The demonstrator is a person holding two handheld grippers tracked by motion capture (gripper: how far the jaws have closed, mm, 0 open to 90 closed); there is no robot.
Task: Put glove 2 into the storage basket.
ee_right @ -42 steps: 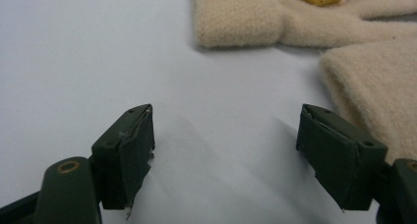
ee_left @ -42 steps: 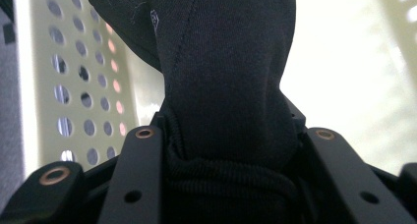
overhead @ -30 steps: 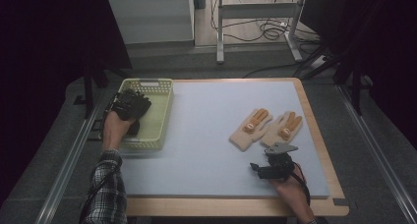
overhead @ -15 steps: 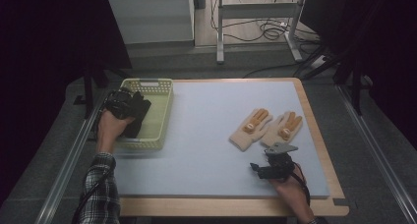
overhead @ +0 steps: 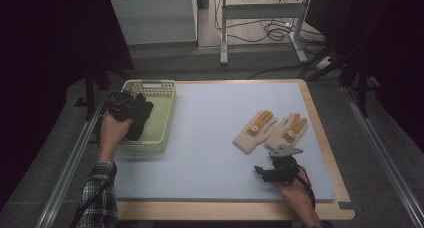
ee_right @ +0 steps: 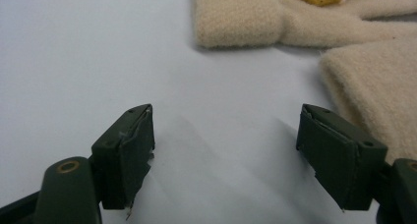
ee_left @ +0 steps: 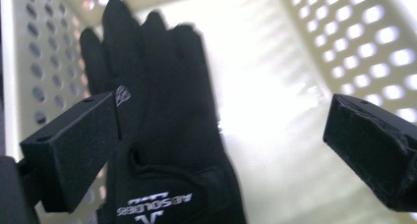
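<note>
Left gripper (overhead: 131,108) hangs over the pale yellow perforated basket (overhead: 165,93) at the table's left edge; its jaws have just been opening and now stand wide — nothing pinched between them. Below them, in the left gripper view, a black glove (ee_left: 162,135) lies on the basket floor against the holed side wall, white lettering on its cuff, fingers pointing away from the camera. Right gripper (overhead: 274,171) rests low on the light blue mat (overhead: 210,138), jaws spread wide and empty — just beside the cuffs of two cream knit gloves (overhead: 272,130) with orange patches, lying side by side.
</note>
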